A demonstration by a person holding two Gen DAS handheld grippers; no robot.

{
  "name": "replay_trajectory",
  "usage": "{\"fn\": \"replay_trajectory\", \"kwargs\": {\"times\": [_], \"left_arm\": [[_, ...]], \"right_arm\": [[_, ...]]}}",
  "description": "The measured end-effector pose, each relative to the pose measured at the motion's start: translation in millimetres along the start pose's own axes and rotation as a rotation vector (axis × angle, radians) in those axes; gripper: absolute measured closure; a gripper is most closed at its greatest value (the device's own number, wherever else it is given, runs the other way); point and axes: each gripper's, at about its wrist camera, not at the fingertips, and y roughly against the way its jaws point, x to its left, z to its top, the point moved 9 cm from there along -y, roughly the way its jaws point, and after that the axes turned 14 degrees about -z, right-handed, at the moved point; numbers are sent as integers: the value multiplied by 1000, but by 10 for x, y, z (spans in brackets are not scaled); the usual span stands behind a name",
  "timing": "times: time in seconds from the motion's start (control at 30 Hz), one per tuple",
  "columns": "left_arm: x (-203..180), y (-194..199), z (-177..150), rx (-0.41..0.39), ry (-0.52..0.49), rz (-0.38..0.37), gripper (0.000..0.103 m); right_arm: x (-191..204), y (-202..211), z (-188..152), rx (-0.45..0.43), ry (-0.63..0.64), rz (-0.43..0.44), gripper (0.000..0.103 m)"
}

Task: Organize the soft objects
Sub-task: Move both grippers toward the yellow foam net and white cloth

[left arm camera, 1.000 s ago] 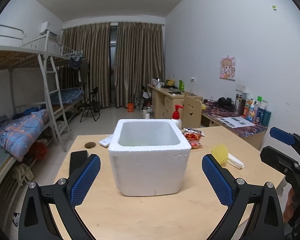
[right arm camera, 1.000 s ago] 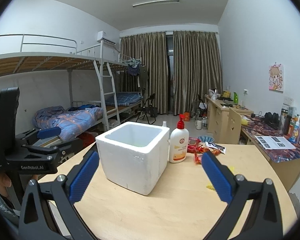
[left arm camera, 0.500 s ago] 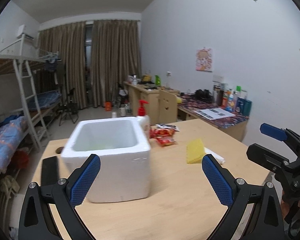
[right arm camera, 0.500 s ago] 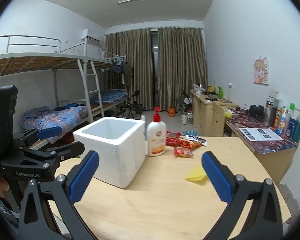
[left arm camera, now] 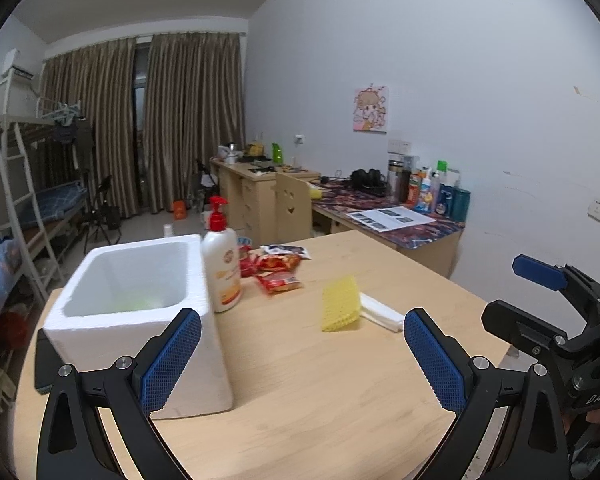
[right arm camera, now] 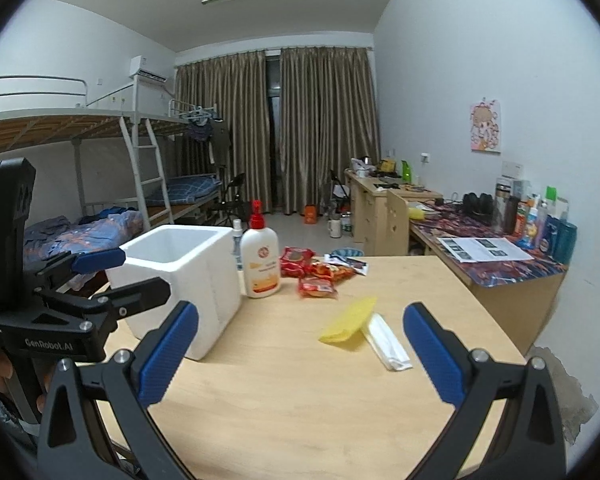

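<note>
A white foam box (left arm camera: 140, 312) stands open-topped on the wooden table (left arm camera: 308, 392); it also shows in the right wrist view (right arm camera: 188, 276). A yellow sponge-like pad (left arm camera: 339, 304) (right arm camera: 350, 322) lies right of it, beside a white folded cloth (left arm camera: 380, 313) (right arm camera: 388, 344). My left gripper (left arm camera: 302, 356) is open and empty, held above the table next to the box. My right gripper (right arm camera: 300, 354) is open and empty, facing the pad and cloth from the near side.
A lotion pump bottle (left arm camera: 221, 264) (right arm camera: 261, 258) stands against the box. Red snack packets (left arm camera: 278, 272) (right arm camera: 316, 276) lie behind it. A black phone (left arm camera: 44, 364) lies left of the box. A desk with bottles (right arm camera: 500, 248) stands at the right wall.
Both grippers have swung to the right. The box has shifted left in both views, and the yellow pad and white cloth now sit nearer the middle. Both stay open.
</note>
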Motion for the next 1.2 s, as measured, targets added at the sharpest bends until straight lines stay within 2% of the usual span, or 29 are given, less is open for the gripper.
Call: {"fn": "replay_trajectory", "kwargs": {"times": [0.4, 0.87, 1.2], "left_arm": [[-335, -401, 45, 43, -37, -44, 1], [-284, -923, 3, 107, -11, -62, 1], [-209, -1326, -71, 158, -11, -66, 1]], "right_arm": [[-407, -93, -111, 29, -28, -55, 0], [-688, -379, -254, 103, -32, -90, 0], [-797, -666, -359, 156, -35, -69, 0]]}}
